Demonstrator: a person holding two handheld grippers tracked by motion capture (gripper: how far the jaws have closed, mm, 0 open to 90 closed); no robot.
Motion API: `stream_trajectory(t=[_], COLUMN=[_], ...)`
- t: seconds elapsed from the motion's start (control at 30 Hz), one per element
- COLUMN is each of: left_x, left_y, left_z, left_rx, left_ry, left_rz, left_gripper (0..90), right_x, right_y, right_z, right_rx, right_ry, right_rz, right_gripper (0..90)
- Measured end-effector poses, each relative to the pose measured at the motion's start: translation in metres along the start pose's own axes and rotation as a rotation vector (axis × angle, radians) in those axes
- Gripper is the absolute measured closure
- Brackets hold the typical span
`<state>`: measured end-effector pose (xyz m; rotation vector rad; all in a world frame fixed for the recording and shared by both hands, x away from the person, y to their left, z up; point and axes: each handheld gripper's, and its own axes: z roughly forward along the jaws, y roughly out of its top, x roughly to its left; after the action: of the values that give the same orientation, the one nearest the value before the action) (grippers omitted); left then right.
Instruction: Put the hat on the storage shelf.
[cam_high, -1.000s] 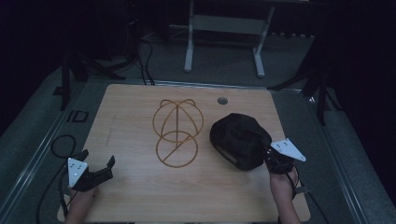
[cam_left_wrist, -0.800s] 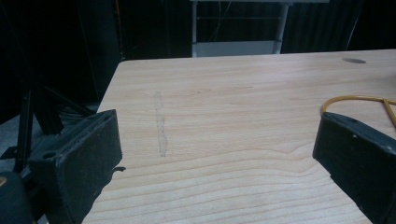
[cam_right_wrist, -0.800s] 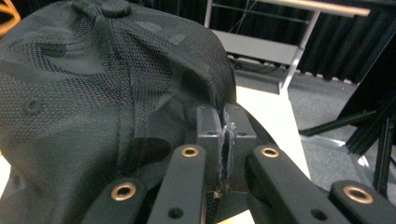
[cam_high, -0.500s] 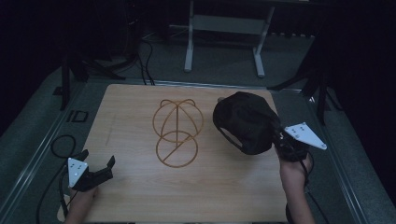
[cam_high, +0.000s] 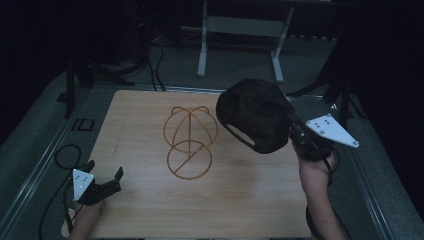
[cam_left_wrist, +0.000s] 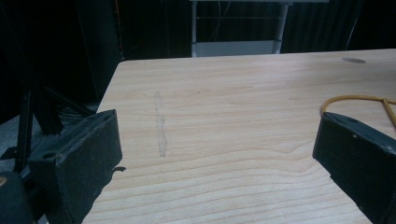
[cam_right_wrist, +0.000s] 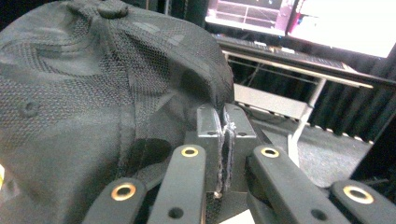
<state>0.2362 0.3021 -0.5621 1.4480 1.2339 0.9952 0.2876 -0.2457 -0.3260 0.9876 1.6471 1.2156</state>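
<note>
Dim, murky surroundings, softly lit tabletop, glaring screens, slight blur.

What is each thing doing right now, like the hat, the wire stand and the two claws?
Black cap: lifted off the table, pinched at its edge.
Right claw: shut on the black cap.
Left claw: open, holding nothing, low over the table's near left corner.
Wire stand: upright on the table, bare, nothing on it.
Table: wooden top, wire stand standing on it.
</note>
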Motion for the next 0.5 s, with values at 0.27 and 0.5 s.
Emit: stream_trajectory(t=[0.27, 0.5], left_x=[0.0, 0.0], left_y=[0.0, 0.0], left_z=[0.0, 0.0], left_rx=[-0.001, -0.001], left_ry=[-0.002, -0.002], left_rz=[-0.003, -0.001], left_gripper=[1.8, 1.7], right_x=[0.017, 0.034], right_y=[0.019, 0.034], right_z=[0.0, 0.0], right_rx=[-0.041, -0.078], right_ry=[0.044, 0.089], right_rz=[-0.01, -0.019], right_gripper=[86.9, 86.9])
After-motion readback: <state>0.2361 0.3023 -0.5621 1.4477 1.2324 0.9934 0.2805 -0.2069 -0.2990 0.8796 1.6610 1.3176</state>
